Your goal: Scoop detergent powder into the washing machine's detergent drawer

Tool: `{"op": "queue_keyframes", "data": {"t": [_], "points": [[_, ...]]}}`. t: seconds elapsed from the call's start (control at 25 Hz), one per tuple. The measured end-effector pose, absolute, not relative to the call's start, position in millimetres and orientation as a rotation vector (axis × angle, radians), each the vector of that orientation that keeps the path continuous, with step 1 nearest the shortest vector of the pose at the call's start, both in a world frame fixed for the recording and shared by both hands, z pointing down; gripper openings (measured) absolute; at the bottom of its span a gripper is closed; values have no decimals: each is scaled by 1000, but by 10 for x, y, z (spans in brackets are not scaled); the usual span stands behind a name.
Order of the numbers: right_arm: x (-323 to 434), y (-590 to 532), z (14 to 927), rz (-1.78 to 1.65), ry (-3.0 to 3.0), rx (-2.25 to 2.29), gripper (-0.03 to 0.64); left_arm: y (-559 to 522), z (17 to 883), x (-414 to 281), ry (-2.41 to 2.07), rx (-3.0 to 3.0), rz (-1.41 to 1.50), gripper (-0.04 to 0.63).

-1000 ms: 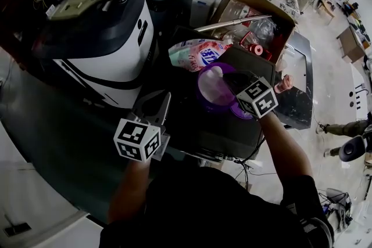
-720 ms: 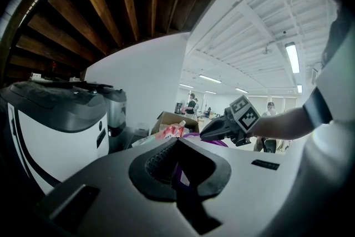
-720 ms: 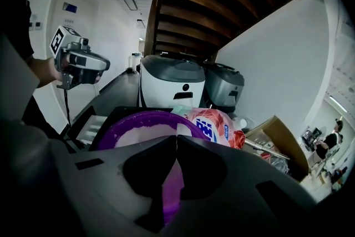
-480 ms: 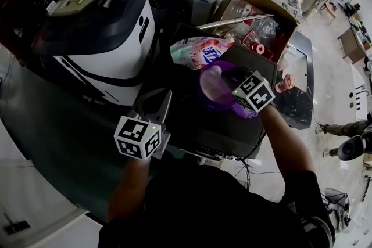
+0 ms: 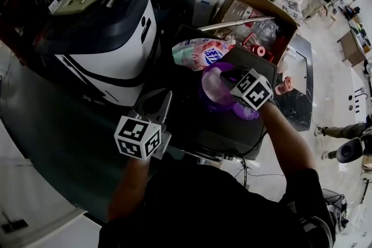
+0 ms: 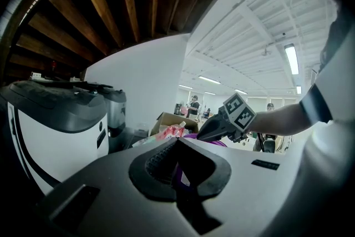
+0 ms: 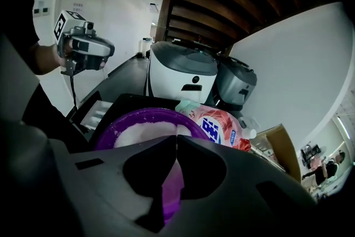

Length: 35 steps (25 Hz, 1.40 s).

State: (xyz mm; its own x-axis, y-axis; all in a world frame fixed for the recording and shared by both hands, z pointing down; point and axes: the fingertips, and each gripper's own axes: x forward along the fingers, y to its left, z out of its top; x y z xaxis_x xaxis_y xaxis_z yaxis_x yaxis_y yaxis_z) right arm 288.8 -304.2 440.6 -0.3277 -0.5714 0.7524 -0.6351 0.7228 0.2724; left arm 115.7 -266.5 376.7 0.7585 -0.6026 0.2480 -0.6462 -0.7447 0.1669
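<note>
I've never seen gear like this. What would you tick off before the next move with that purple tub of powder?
1. Right gripper has a hold: ok, jaws shut on a purple handle, probably the scoop's.
2. Powder available: ok, white powder fills the purple tub.
3. Scoop loaded: cannot tell, its bowl is hidden.
4. Left gripper out of the way: ok, shut and held apart from the tub.
5. Detergent drawer open and reachable: cannot tell, not clearly in view.
</note>
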Motion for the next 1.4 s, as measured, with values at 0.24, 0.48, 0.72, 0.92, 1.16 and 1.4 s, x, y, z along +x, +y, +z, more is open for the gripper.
{"op": "queue_keyframes", "data": {"t": [0.24,0.48,0.72,0.92,1.16,1.4], "points": [[2790,-3023,4422,85,-2018,886,21,-2651,3777,1116,-982,2710,257,3],[2696,-2988,4433,90,-2028,847,21,-2632,3792,1110,-977,2705,258,3],[2639,-2924,4436,126,-2042,827,21,-2595,3773,1084,-973,2705,255,3],[2618,-2882,4469,155,-2038,817,21,-2581,3793,1055,-967,2703,248,3],[2604,-2815,4491,195,-2040,808,21,-2545,3797,1044,-955,2704,241,3],[2564,-2790,4486,279,-2068,817,21,-2533,3808,989,-954,2702,233,3]]}}
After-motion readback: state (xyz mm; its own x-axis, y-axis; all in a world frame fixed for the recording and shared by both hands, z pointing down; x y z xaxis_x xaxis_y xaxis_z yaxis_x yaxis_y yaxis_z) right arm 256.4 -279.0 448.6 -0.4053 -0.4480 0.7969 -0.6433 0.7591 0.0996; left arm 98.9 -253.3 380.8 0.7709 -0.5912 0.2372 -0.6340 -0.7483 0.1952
